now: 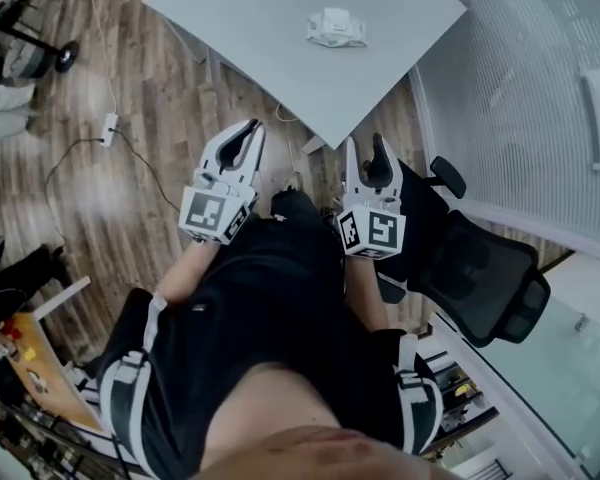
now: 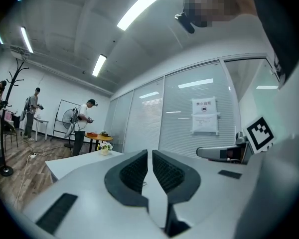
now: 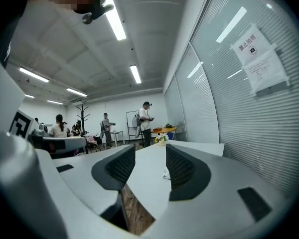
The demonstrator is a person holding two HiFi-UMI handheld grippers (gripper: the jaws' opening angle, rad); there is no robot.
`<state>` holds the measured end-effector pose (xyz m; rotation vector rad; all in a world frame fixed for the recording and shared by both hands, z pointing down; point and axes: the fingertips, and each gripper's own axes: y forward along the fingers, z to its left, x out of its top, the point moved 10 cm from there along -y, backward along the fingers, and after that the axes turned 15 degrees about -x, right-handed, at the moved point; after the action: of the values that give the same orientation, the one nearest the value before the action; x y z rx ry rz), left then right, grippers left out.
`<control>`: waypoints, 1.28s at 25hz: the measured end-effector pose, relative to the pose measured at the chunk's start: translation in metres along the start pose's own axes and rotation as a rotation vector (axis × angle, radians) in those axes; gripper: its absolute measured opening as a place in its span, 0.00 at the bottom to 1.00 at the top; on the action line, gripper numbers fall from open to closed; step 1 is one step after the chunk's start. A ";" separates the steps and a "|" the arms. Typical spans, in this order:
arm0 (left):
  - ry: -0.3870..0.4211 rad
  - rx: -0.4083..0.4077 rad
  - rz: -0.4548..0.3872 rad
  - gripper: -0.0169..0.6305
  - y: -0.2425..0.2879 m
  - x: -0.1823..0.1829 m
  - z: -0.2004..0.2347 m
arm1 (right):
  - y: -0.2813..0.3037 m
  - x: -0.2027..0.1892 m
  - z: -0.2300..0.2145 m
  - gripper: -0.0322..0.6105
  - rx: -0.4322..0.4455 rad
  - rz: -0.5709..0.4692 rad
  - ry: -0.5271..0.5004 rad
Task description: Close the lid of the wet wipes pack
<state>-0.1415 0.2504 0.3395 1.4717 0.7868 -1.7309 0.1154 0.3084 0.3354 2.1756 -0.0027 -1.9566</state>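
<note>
The white wet wipes pack (image 1: pixel 335 28) lies on the far part of a grey table (image 1: pixel 280 38); how its lid stands is too small to tell. Both grippers hover over the floor, short of the table's near corner and apart from the pack. My left gripper (image 1: pixel 248 133) (image 2: pixel 150 153) is shut, its dark pads almost meeting at the tips with nothing between them. My right gripper (image 1: pixel 365 150) (image 3: pixel 149 151) is open and empty. Between its jaws I see the tabletop, with a small white thing (image 3: pixel 166 174) on it that may be the pack.
A black office chair (image 1: pixel 475 268) stands just right of my right gripper. A glass partition with blinds (image 1: pixel 520 98) runs along the right. A cable and power strip (image 1: pixel 110 124) lie on the wood floor at left. Several people (image 3: pixel 146 123) stand far across the room.
</note>
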 end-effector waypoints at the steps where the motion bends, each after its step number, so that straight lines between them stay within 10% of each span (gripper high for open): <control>1: -0.004 0.003 -0.002 0.10 0.014 0.000 0.004 | 0.014 0.003 -0.008 0.37 0.010 0.005 -0.002; 18: -0.059 -0.031 0.153 0.10 0.211 -0.023 0.140 | 0.260 0.036 -0.061 0.37 0.109 0.147 -0.098; 32: -0.146 -0.094 0.418 0.10 0.348 -0.146 0.304 | 0.486 -0.020 -0.033 0.37 0.311 0.414 -0.292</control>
<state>-0.0048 -0.1721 0.5335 1.3180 0.4380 -1.4433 0.2147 -0.1579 0.4356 1.8288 -0.7838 -2.0979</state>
